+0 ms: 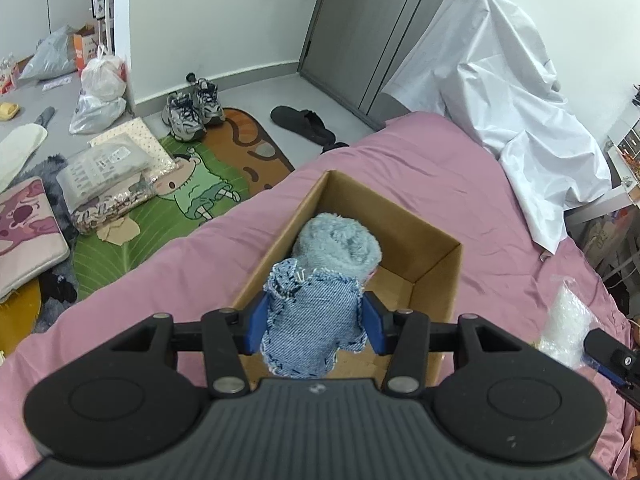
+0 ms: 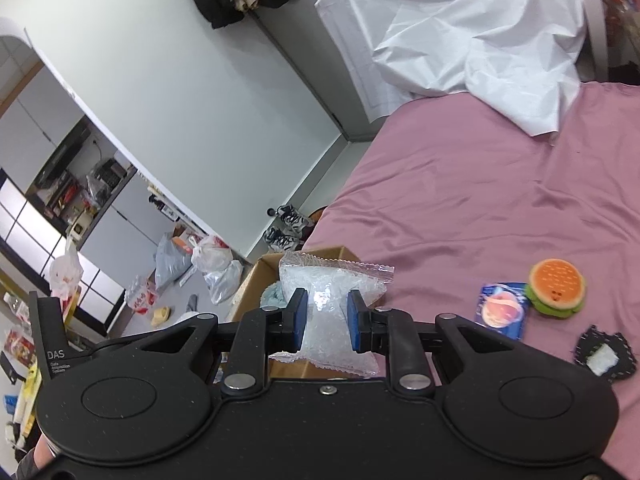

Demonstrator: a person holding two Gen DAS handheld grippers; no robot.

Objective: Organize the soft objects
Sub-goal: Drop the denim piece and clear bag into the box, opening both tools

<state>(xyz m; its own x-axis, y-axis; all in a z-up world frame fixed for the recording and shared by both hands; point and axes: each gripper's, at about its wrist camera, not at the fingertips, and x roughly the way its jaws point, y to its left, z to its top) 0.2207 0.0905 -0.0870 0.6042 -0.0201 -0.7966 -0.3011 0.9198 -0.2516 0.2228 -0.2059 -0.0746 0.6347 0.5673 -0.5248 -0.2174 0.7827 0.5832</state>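
Jaws clamp denim toy [image 1: 312, 320] over box [image 1: 436, 276], right jaws pinch clear bag [image 2: 328, 312], perhaps beads, burger plush [image 2: 557, 287] aside.

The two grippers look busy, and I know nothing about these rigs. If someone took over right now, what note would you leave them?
Left gripper: shut on the denim piece, held over the cardboard box on the pink bed. A fluffy blue toy is already inside.
Right gripper: shut on the clear bag of beads, near the box, not yet in.
Left to do: release both into the box, then fetch the burger plush, the blue packet and the dark patch lying on the bed.
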